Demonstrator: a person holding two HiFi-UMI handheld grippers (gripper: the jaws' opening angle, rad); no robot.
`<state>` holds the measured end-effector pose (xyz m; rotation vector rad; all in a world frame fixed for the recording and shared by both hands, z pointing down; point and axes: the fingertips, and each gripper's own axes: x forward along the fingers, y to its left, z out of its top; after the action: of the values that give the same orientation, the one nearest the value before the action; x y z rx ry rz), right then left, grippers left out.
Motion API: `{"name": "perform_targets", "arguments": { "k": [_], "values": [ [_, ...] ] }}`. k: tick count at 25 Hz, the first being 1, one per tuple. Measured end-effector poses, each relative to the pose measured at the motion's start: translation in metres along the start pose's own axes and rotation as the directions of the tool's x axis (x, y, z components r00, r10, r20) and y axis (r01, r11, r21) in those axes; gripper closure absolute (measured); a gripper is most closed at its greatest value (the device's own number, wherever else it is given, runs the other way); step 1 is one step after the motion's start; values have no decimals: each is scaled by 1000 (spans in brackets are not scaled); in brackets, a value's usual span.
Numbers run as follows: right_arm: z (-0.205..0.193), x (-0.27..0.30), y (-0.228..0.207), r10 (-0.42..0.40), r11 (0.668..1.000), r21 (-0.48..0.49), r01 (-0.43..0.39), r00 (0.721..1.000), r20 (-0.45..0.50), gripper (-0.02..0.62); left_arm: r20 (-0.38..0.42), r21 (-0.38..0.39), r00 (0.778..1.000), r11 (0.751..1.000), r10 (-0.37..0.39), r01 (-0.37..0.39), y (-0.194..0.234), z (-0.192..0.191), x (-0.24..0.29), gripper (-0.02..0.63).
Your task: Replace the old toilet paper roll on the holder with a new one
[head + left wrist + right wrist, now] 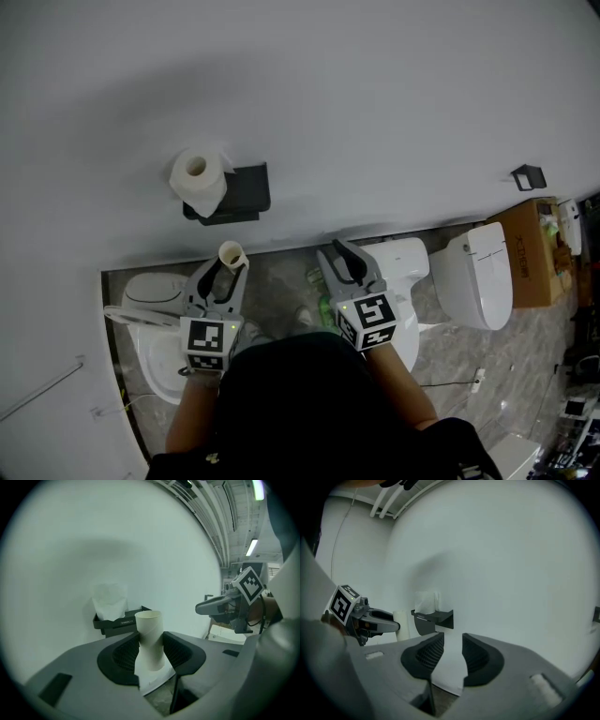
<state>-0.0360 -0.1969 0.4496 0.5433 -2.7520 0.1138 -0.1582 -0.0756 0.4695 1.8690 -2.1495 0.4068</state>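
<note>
Left hand-held gripper (228, 272): clamped on the old cardboard core (149, 632), which stands upright between the pads, gripped low on its length, a little below the holder.
Right hand-held gripper (337, 251): jaws drawn together with nothing between them, held beside the left one and pointed at the wall (394, 94).
New roll (197, 176): already seated on the black holder (247, 189) on the wall, with a loose end hanging at its front.
Stage: by the look of it the swap itself is made, and the spent core is yet to be put away.
Risk, the core: it is thin cardboard held by its lower end only. A harder squeeze would likely crush it, and a slacker one could let it tip out.
Risk, the drop: a toilet (150, 323) sits right under the left hand-held gripper. A lost core would probably land in it or on the floor (281, 277) beside it.
Risk, the roll: whether it is pushed fully home on the holder cannot be told. If not, a brush from either hand-held gripper could knock it off.
</note>
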Motion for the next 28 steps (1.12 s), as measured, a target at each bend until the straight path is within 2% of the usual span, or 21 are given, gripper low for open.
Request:
{"name": "perform_targets", "arguments": {
  "k": [12,24,28],
  "values": [
    [-10,-12,-11,-50,998,40,50,999,5,484,-3,27,998,997,-67,67,-14,5,13,434],
    [-6,-1,-6,-28,999,35,27,1000,10,497,11,10,999,999,-53,53,-3,2,14,434],
    [-7,3,-4,-19,999,33,19,1000,8,497,-8,11,999,999,-50,50,1,-2,14,434]
  ]
}}
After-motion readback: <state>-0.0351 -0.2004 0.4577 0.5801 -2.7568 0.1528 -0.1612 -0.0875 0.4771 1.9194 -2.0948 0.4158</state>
